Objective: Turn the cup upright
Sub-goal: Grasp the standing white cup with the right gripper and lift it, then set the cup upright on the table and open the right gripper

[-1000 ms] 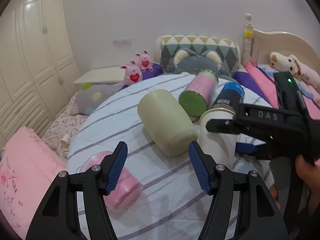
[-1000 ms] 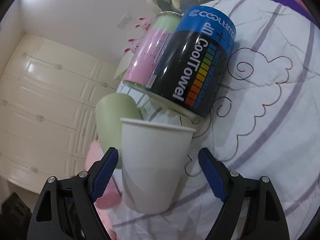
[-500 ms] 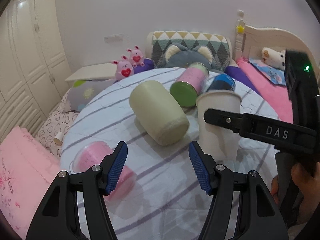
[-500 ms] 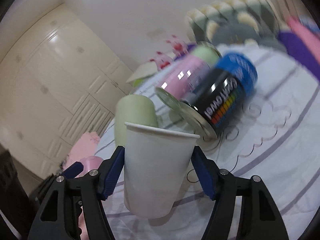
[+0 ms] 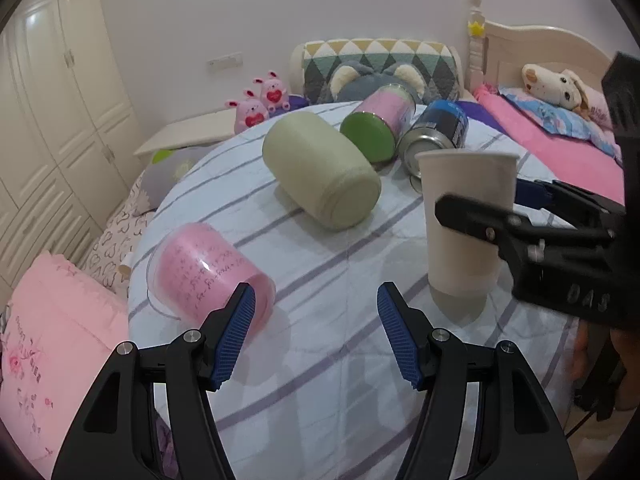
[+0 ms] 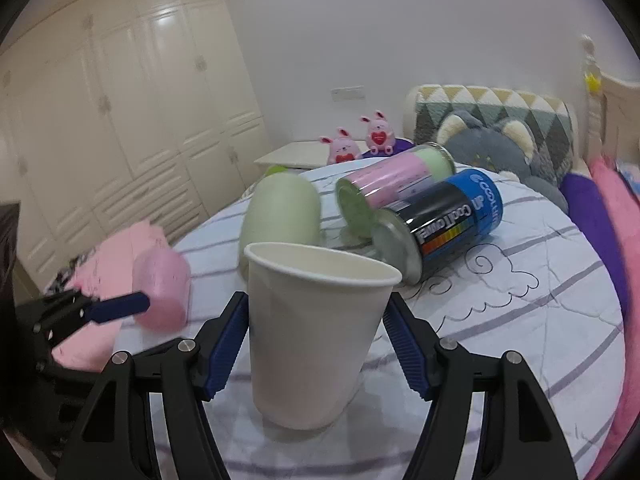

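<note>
A white paper cup (image 6: 316,332) stands upright, mouth up, on the striped round table (image 6: 520,320). My right gripper (image 6: 316,338) is shut on the cup's sides, with blue pads against both walls. In the left wrist view the same cup (image 5: 464,220) stands at the right with the right gripper's black finger across it. My left gripper (image 5: 316,336) is open and empty, low over the table's front. A pink cup (image 5: 204,276) lies on its side just left of its left fingertip.
A pale green jar (image 5: 320,168), a pink can with a green lid (image 5: 376,128) and a blue and black can (image 5: 436,136) lie on their sides behind the cup. Pink bedding (image 5: 52,344), a bed (image 5: 560,136) and wardrobes (image 5: 48,100) surround the table.
The right gripper has closed on the paper cup and rotated level, so the cup now stands upright. The left gripper has pulled back and dipped slightly.
</note>
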`<state>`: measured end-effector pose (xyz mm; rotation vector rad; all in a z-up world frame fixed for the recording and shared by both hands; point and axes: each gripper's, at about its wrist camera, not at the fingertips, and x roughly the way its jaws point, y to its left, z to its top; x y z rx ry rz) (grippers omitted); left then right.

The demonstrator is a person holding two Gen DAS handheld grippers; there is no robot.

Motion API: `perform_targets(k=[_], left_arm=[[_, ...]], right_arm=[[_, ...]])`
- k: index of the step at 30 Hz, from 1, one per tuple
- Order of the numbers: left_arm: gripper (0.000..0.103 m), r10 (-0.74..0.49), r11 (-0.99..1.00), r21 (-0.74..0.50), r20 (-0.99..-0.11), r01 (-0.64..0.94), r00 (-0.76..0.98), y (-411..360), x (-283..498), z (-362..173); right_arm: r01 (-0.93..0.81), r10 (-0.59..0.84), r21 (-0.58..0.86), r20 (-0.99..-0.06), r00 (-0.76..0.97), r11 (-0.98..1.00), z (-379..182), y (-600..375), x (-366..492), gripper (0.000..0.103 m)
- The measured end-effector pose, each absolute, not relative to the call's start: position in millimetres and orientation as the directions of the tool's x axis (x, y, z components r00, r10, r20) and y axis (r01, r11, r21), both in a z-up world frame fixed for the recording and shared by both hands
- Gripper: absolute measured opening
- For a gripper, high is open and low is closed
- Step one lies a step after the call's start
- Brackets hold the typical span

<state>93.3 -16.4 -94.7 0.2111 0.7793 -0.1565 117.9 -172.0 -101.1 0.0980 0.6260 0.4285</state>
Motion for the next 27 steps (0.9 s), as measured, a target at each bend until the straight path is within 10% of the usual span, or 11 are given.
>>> perform_targets(k=[27], left_arm=[[0.065,-0.102,0.975,0.096,-0.609,0.2,0.787,-53,23,-53]], right_arm=[[-0.194,0.22,0.105,-0.537,0.814,0.975,-60,-217,9,0.083]])
